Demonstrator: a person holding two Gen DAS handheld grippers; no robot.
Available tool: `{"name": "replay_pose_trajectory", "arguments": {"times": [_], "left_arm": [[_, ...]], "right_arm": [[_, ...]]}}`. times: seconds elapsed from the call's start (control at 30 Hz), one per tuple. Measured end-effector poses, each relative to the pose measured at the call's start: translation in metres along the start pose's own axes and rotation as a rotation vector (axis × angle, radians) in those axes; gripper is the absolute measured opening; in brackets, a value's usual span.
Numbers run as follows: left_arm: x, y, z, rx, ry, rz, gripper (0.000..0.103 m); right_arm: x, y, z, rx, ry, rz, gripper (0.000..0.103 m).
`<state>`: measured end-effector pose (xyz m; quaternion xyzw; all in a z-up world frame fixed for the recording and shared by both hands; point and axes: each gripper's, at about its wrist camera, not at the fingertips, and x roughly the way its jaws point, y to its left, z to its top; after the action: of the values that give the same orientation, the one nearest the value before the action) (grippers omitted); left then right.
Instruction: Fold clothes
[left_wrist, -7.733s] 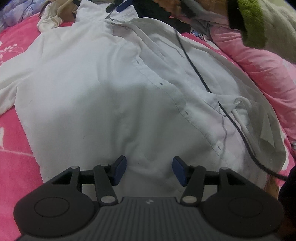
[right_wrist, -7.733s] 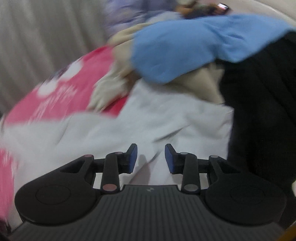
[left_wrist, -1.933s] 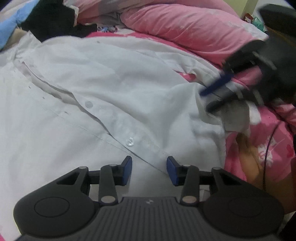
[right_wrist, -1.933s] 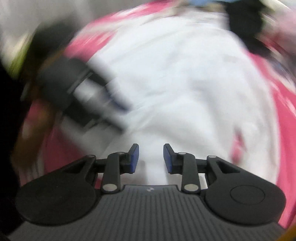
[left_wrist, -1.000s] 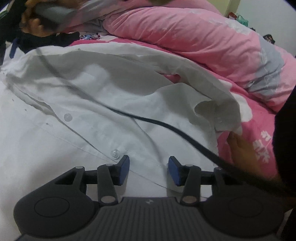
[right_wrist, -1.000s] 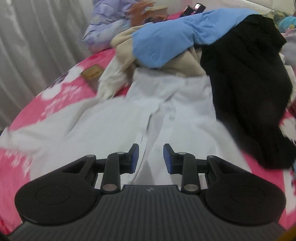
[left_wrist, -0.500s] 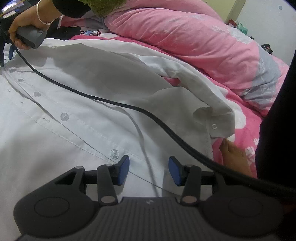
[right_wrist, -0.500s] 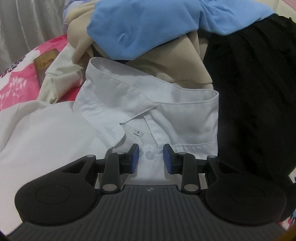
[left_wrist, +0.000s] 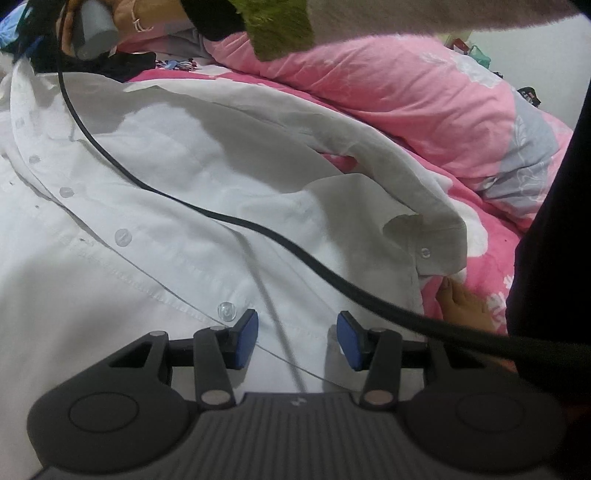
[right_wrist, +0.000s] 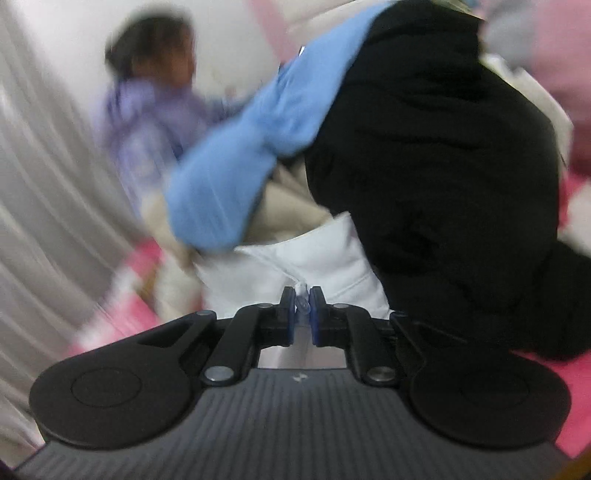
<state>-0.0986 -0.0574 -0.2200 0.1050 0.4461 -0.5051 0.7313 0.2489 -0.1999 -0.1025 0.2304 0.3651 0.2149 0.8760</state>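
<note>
blurred: blue garment (right_wrist: 236, 177) (right wrist) | cut off: black cable (left_wrist: 258, 229)

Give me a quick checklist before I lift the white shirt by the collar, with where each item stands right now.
1. Right tool shut on the white shirt near the collar: ok, fabric sits between its pads.
2. Left tool gripping the hem: not ok, jaws open, hovering over the placket with nothing between them.
3. Black cable off the shirt: not ok, it trails across the front panel.
4. Black garment clear of the collar: cannot tell, it sits right beside the collar and may overlap it.
5. Sleeve cuff flat: not ok, it is bunched and curled near the pink duvet.
</note>
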Motion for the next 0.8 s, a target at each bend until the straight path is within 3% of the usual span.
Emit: {"name": "replay_pose_trajectory", "arguments": {"times": [0.1,0.13,0.7,0.8], "left_arm": [[0.0,0.0,0.0,-0.005,-0.001,-0.001,0.048],[-0.001,0.0,-0.001,-0.005,-0.001,-0.001,0.048],[-0.008,0.006,-0.004,-0.036,0.001,-0.016,0.047],[-0.009,0.006,-0.005,-0.044,0.006,-0.021,0.047]], "right_arm": [[-0.008,-0.02,-0.004,0.204,-0.066,0.156,0.006],[-0.003,-0.016,-0.004,0.214,-0.062,0.174,0.006],[0.112,0.065,-0.028,-0.229,0.107,-0.04,0.007],[0.121,0.067,-0.028,-0.244,0.176,-0.059,0.011]]}}
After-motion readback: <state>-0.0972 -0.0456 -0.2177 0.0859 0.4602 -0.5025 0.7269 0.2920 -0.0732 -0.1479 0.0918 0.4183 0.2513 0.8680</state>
